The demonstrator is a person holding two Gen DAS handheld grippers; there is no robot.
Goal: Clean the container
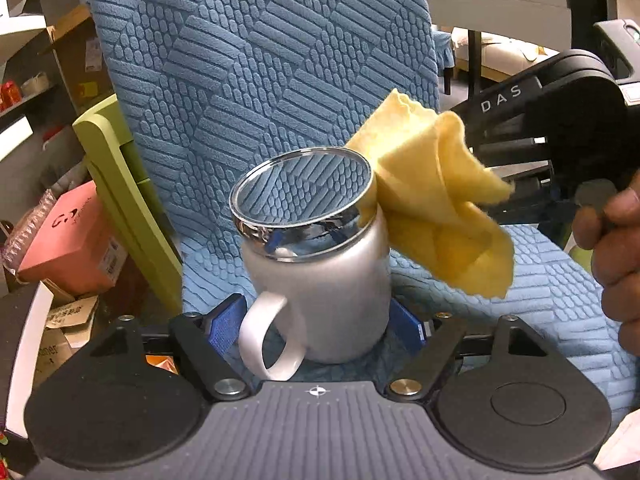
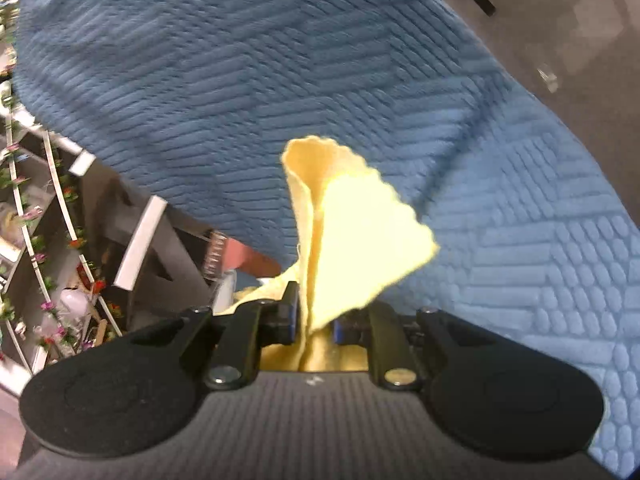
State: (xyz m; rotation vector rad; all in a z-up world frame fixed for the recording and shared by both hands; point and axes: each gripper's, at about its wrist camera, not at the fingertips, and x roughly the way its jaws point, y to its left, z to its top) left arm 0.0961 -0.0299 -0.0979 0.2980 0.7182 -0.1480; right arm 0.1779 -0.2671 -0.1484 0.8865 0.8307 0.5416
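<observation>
A white container [image 1: 320,280] with a chrome-rimmed glass lid and a side handle stands between the blue pads of my left gripper [image 1: 316,320], which is shut on its body, just above a blue-covered chair seat [image 1: 540,280]. A yellow cloth [image 1: 432,200] touches the lid's right edge. In the left wrist view my right gripper [image 1: 476,160] comes in from the right with a hand [image 1: 616,248] on its grip. Seen from the right wrist, the right gripper [image 2: 314,320] is shut on the yellow cloth [image 2: 352,240], which stands up in folds before the blue cover [image 2: 240,80].
The chair's blue backrest [image 1: 260,60] rises right behind the container. Left of it are a green panel [image 1: 120,184], a pink box [image 1: 68,248] and cluttered shelves. A rack with flower garlands [image 2: 40,240] shows in the right wrist view, with bare floor [image 2: 560,20] beyond.
</observation>
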